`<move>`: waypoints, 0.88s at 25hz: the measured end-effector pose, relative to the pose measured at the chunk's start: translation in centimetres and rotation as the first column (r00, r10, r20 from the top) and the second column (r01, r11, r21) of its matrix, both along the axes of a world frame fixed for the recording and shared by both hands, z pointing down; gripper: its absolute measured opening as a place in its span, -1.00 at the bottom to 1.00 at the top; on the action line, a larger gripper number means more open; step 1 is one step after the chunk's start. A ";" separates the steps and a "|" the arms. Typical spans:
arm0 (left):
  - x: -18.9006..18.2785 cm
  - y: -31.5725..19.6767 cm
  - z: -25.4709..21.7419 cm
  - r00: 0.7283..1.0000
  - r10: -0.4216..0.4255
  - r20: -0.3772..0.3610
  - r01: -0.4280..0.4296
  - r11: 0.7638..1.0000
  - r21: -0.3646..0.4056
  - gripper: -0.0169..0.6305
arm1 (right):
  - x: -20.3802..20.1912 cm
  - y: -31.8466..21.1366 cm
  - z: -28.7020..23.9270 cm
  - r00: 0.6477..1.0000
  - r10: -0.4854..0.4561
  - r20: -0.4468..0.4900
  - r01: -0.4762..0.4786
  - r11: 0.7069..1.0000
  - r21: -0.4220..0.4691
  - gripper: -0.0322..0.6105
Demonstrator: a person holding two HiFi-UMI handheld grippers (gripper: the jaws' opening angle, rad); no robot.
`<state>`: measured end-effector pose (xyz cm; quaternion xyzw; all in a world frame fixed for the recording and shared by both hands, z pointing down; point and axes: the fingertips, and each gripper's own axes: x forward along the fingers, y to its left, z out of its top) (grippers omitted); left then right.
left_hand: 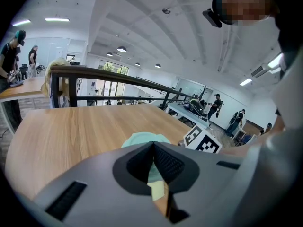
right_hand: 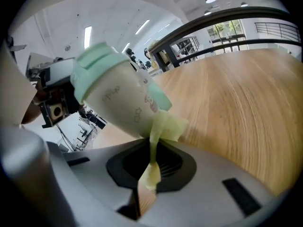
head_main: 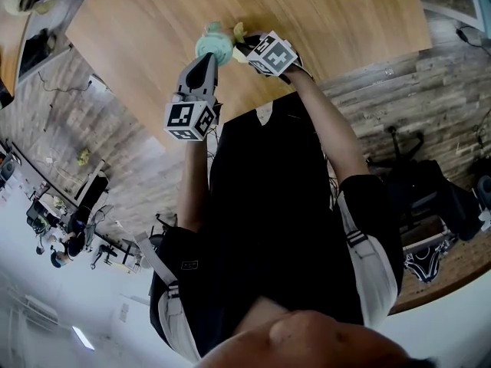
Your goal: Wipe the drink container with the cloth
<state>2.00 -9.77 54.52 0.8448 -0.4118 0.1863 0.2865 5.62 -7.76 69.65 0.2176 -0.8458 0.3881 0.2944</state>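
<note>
The drink container [head_main: 214,44] is a pale bottle with a mint-green lid, held tilted just above the wooden table [head_main: 322,14]. My left gripper [head_main: 207,60] is shut on it from the near side. In the left gripper view only its green edge [left_hand: 144,138] shows above the closed jaws [left_hand: 154,150]. My right gripper [head_main: 243,49] is shut on a yellow cloth [head_main: 238,31]. In the right gripper view the cloth [right_hand: 166,125] rises from the gripper [right_hand: 150,151] and lies against the lower side of the container [right_hand: 118,98].
The table [right_hand: 246,93] stretches away bare beyond the container. A dark railing [left_hand: 118,77] runs behind its far edge. Another table [left_hand: 14,86] with people stands far left. A dark bag and chair [head_main: 430,190] sit on the plank floor to my right.
</note>
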 end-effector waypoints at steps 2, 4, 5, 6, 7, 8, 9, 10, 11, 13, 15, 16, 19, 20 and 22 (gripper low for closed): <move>0.1 0.0 0.0 1.000 0.005 -0.004 -0.005 1.000 -0.006 -0.88 | 0.1 -0.1 -1.8 0.999 -0.030 0.016 0.030 0.999 0.025 -0.77; 0.2 0.1 0.1 1.000 0.013 -0.009 -0.013 1.000 -0.011 -0.88 | 0.2 -0.1 -4.0 0.997 -0.068 0.031 0.066 0.996 0.058 -0.77; 0.3 0.1 0.1 1.000 0.014 -0.012 -0.014 1.000 -0.012 -0.88 | 0.3 -0.1 -5.1 0.995 -0.090 0.037 0.087 0.993 0.077 -0.77; 0.4 0.1 0.1 1.000 0.014 -0.016 -0.014 1.000 -0.014 -0.88 | 0.3 -0.1 -6.1 0.993 -0.114 0.041 0.109 0.989 0.096 -0.77; 0.4 0.1 0.1 1.000 0.014 -0.017 -0.014 1.000 -0.016 -0.88 | 0.3 -0.1 -7.0 0.989 -0.140 0.044 0.134 0.984 0.115 -0.77; 0.4 0.1 0.1 1.000 0.013 -0.018 -0.013 1.000 -0.018 -0.88 | 0.3 -0.1 -7.8 0.985 -0.170 0.041 0.163 0.978 0.132 -0.77; 0.4 0.1 0.1 1.000 0.013 -0.019 -0.013 1.000 -0.020 -0.88 | 0.3 -0.1 -8.5 0.979 -0.202 0.032 0.196 0.970 0.146 -0.77; 0.4 0.1 0.1 1.000 0.013 -0.019 -0.013 1.000 -0.021 -0.88 | 0.2 0.0 -8.9 0.971 -0.237 0.018 0.232 0.960 0.158 -0.77; 0.4 0.1 0.1 1.000 0.013 -0.020 -0.013 1.000 -0.022 -0.88 | 0.2 0.1 -9.1 0.961 -0.275 0.002 0.271 0.948 0.170 -0.77; 0.5 0.2 0.2 1.000 0.011 -0.020 -0.012 1.000 -0.026 -0.88 | 0.0 0.2 -8.9 0.937 -0.348 -0.029 0.347 0.920 0.183 -0.77; 0.5 0.2 0.2 1.000 0.009 -0.022 -0.010 0.999 -0.032 -0.88 | -0.1 0.2 -8.4 0.916 -0.398 -0.050 0.400 0.900 0.174 -0.77; 0.4 0.2 0.2 1.000 0.008 -0.022 -0.009 0.999 -0.034 -0.88 | -0.1 0.0 -8.1 0.909 -0.413 -0.056 0.417 0.893 0.168 -0.77; 0.4 0.1 0.2 1.000 0.004 -0.021 -0.005 0.999 -0.035 -0.88 | -0.2 -0.3 -6.5 0.891 -0.448 -0.073 0.454 0.878 0.152 -0.77; 0.4 0.1 0.2 1.000 0.002 -0.022 -0.003 0.999 -0.035 -0.88 | -0.2 -0.3 -5.8 0.884 -0.460 -0.077 0.467 0.873 0.144 -0.77; 0.5 0.1 0.3 1.000 -0.001 -0.025 0.000 0.999 -0.035 -0.88 | -0.1 -0.2 -4.5 0.873 -0.480 -0.080 0.487 0.865 0.124 -0.77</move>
